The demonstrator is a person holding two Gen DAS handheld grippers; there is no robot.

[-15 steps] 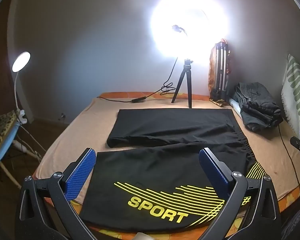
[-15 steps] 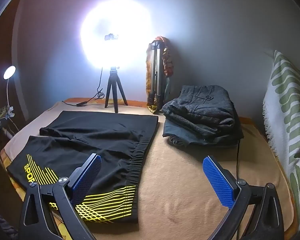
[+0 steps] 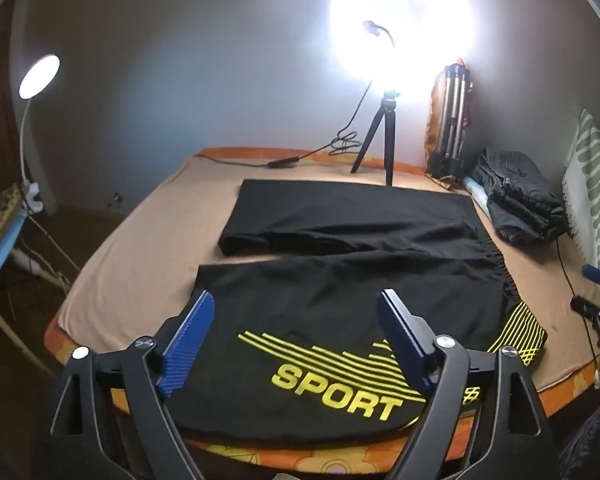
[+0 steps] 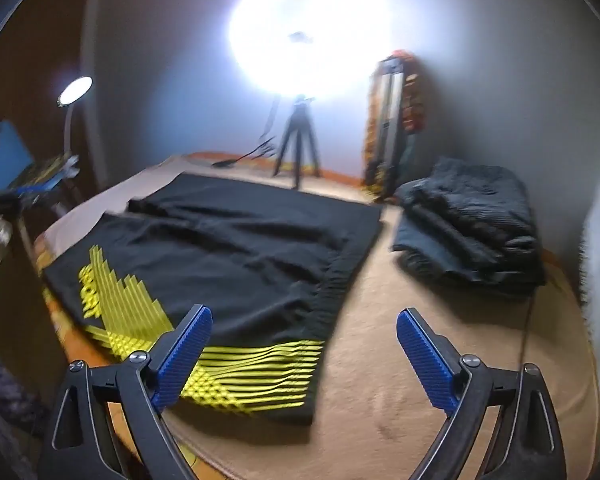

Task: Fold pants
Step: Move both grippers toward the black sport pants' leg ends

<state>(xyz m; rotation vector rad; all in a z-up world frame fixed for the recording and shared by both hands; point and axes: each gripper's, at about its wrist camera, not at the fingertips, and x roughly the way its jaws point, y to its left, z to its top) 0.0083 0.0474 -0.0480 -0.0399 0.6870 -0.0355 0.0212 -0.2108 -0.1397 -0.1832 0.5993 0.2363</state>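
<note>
Black pants spread flat on bed, legs apart, ready for folding. Left gripper and right gripper hover near the front edge, jaws apart, empty.

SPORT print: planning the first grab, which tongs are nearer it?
Left. The left tongs hang right over the SPORT print; the right tongs sit off toward the waistband end.

Both wrist views look low across the bed toward the far wall — sharing the pants.
</note>
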